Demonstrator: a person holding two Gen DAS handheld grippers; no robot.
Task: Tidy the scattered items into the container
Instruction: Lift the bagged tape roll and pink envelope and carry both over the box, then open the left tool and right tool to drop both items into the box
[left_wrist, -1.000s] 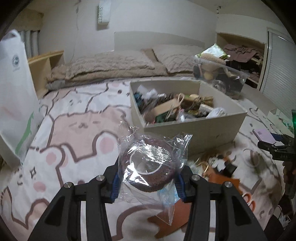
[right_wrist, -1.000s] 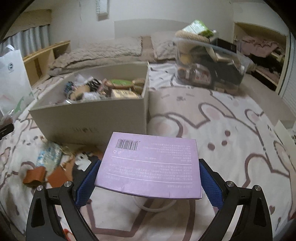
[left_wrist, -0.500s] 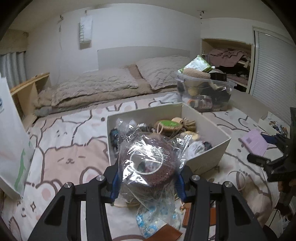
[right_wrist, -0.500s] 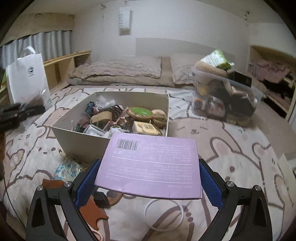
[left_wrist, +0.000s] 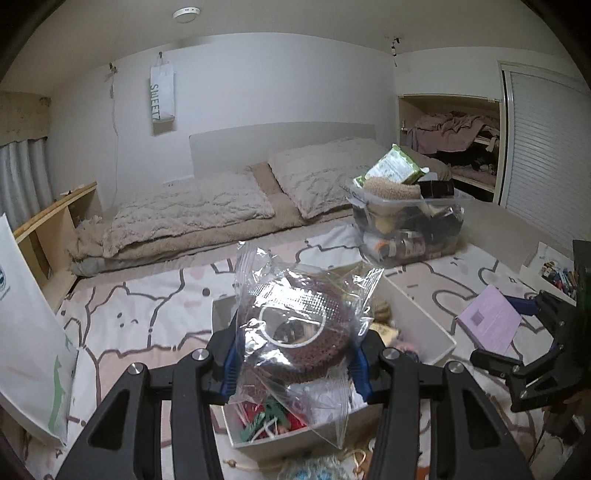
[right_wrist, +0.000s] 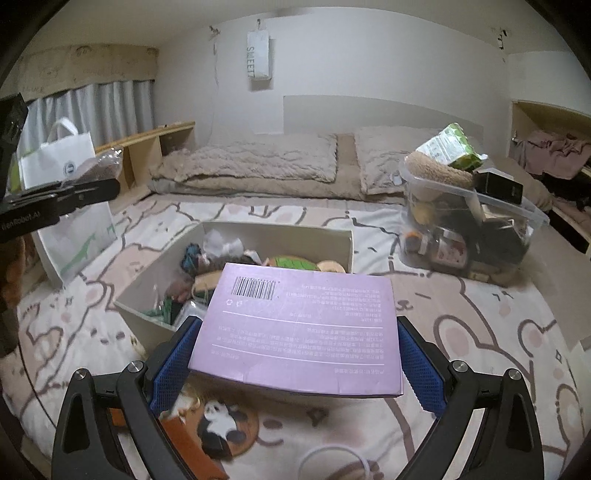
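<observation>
Two claws gripping bagged ring (left_wrist: 295, 332), purple box (right_wrist: 299, 328)

my blue pads (left_wrist: 232, 363) pinch a clear bag (left_wrist: 295, 332) with a brown ring; my right holds a lilac box (right_wrist: 301, 328) with a black barcode. near, a cream container (right_wrist: 236, 236) on a pink bear-print blanket (right_wrist: 480, 314).

- We see a clear plastic storage tub (right_wrist: 480, 236), full of bottles and packets, on the cartoon-animal bedspread (right_wrist: 480, 325).
- Behind it lie two beige quilted pillows (left_wrist: 192, 210).
- A white paper shopping bag with green print (right_wrist: 70, 206) stands at the left, near grey curtains (right_wrist: 107, 107).
- A white hanging pouch (left_wrist: 161, 98) is on the wall.
</observation>
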